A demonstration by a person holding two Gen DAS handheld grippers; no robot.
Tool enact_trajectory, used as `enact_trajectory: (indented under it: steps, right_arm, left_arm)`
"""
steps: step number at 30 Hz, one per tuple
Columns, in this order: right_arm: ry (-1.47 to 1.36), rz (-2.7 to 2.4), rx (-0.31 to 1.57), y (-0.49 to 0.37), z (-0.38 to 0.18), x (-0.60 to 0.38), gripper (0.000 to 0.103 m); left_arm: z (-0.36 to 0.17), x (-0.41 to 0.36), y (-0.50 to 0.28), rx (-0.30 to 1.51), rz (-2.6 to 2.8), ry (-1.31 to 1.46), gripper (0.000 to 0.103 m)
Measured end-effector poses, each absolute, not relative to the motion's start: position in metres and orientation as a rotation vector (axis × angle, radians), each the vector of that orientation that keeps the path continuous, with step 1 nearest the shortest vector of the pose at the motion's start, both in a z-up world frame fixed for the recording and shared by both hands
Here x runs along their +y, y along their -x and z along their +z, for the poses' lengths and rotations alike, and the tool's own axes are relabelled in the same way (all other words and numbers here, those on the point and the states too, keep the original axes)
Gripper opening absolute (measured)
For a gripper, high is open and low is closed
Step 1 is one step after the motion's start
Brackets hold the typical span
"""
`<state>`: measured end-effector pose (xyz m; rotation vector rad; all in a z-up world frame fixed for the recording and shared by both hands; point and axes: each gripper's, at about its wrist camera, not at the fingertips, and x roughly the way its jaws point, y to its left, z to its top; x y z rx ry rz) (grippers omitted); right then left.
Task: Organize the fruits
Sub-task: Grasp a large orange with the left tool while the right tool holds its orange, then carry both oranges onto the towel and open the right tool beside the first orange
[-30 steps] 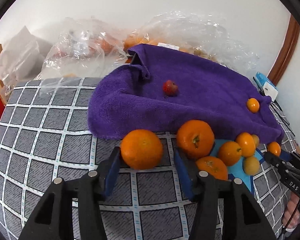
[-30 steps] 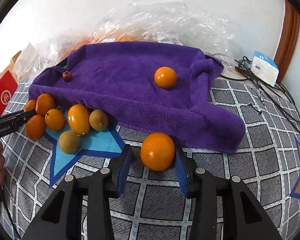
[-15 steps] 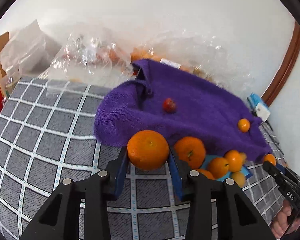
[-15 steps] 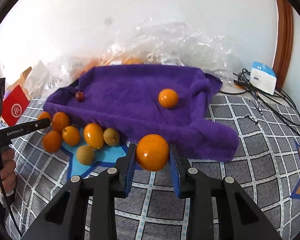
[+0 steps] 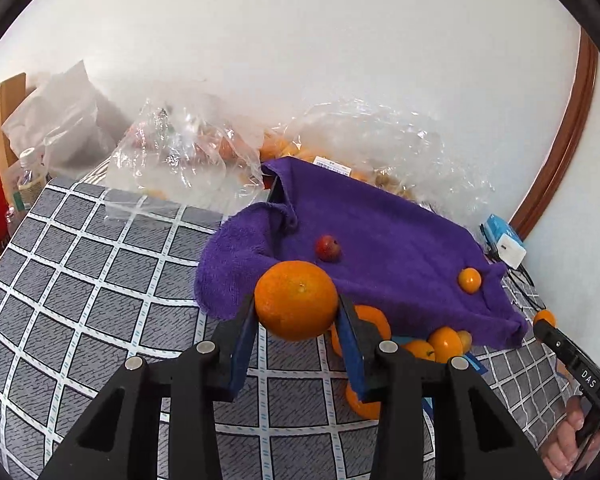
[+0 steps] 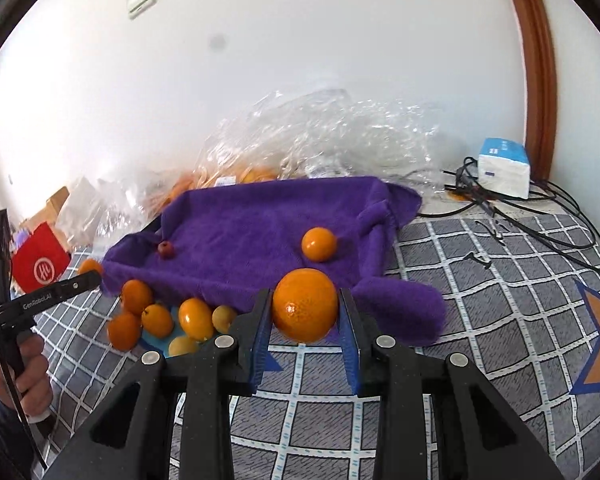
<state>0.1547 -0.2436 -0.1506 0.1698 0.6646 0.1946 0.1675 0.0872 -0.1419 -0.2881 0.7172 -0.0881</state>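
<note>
My left gripper [image 5: 296, 312] is clamped on an orange [image 5: 296, 300], its blue pads pressed to both sides and the fruit lifted off the cover. My right gripper [image 6: 305, 312] grips a second orange [image 6: 305, 305] the same way, held in front of the near edge of the purple towel [image 6: 260, 236].

The towel lines a shallow tray whose dark corner [image 5: 273, 192] shows at the far left. On it lie a small red fruit [image 5: 328, 248] toward the left and a small orange fruit [image 6: 319, 244] toward the right, well apart. Just beside the towel's near edge, a heap of small orange and yellowish fruits [image 6: 172, 320] sits on a blue patch of the cover.

Behind the tray, clear plastic bags [image 5: 180, 156] hold more orange fruit. Everything rests on a grey cover with a white grid [image 5: 80, 280]. A white and blue box [image 6: 504, 168] and black cables [image 6: 540, 216] lie far right by the white wall [image 6: 300, 60] and a brown wooden frame [image 6: 540, 80]; a red bag [image 6: 40, 264] stands far left.
</note>
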Motion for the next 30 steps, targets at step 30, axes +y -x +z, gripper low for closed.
enact_trajectory:
  steps: [30]
  right_arm:
    - [-0.244,0.164,0.686,-0.249,-0.137,-0.250,0.032]
  left_arm:
    - [-0.113,0.066,-0.244,0.669,-0.066,0.292,0.037]
